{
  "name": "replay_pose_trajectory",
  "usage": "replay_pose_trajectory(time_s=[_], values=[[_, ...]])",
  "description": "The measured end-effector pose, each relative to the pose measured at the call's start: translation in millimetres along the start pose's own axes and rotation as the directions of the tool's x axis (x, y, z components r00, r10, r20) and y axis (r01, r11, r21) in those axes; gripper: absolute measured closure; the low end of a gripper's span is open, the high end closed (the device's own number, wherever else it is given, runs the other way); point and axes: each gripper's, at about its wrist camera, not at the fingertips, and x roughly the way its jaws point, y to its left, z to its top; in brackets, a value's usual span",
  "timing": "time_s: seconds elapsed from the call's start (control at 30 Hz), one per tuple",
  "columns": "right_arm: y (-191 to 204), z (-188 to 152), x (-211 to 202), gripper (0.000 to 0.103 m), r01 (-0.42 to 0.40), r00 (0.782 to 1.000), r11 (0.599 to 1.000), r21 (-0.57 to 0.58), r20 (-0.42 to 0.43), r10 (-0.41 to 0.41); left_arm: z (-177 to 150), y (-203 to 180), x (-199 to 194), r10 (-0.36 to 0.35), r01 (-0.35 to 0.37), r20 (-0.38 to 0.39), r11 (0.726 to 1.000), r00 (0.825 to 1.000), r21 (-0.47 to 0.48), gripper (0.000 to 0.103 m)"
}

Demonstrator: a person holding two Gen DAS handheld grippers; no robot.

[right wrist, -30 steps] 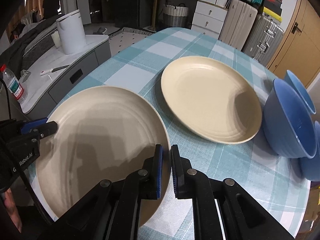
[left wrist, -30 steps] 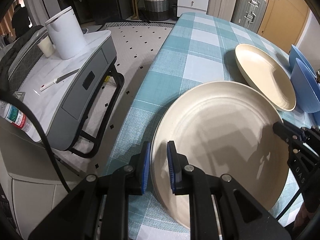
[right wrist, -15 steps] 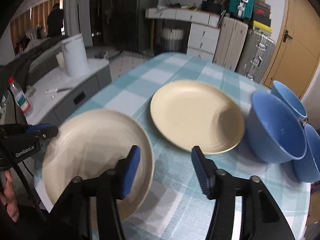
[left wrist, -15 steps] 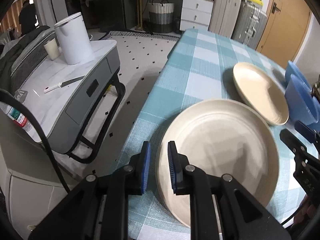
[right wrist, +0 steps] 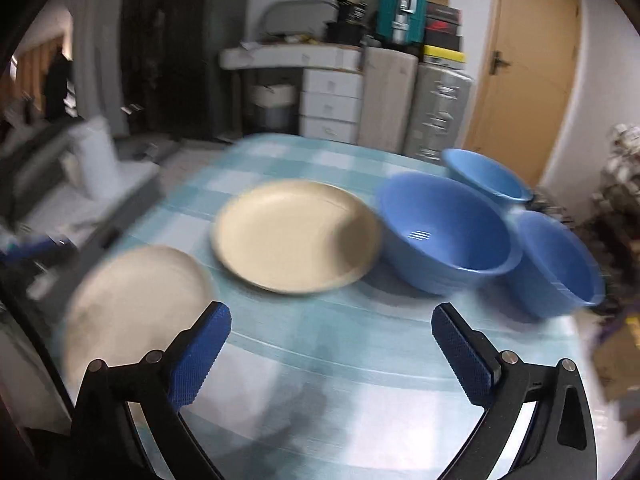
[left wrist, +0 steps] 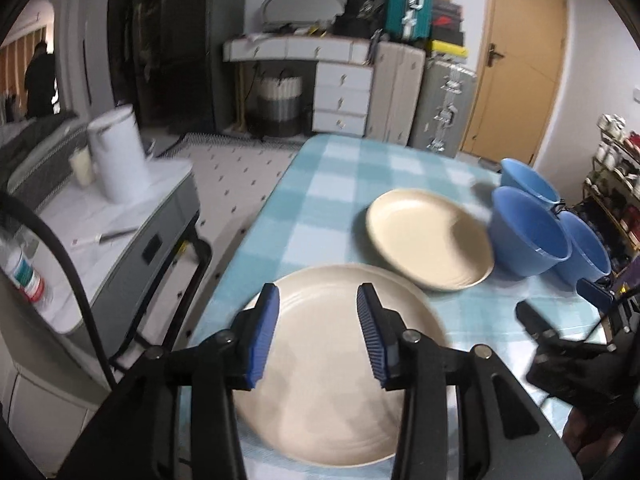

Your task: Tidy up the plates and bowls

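Two cream plates (right wrist: 296, 236) and three blue bowls (right wrist: 448, 232) sit on the checked table (right wrist: 360, 352). A white kettle (left wrist: 118, 160) stands beside it. The left tongs (left wrist: 318, 332) and right tongs (right wrist: 330, 354) are both spread wide, holding nothing.

Two cream plates (right wrist: 296, 236) and three blue bowls (right wrist: 444, 232).
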Motion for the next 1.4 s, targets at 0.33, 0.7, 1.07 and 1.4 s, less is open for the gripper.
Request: replay_pose_trajectory(time_s=[0.33,0.7,1.07,1.4], values=[[-79,-20,-75,0.001,-0.160,0.928,0.975,0.152,0.361,0.096,3,-62,-24,-0.041,0.037,0.115,0.999,0.993,0.031,0.013],[-117,-37,-106,0.001,0.105,0.912,0.981,0.164,0.377,-0.161,-7,-75,-43,-0.033,0.016,0.235,0.997,0.971,0.071,0.000],[-138,-40,-113,0.001,-0.125,0.934,0.942,0.312,0.357,0.006,-6,-47,-16,0.017,-0.008,0.080,0.994,0.997,-0.109,0.000],[-147,-38,-108,0.001,-0.040,0.952,0.943,0.330,0.300,-0.065,-11,-52,-15,0.028,-0.019,0.102,0.996,0.994,-0.086,0.000]])
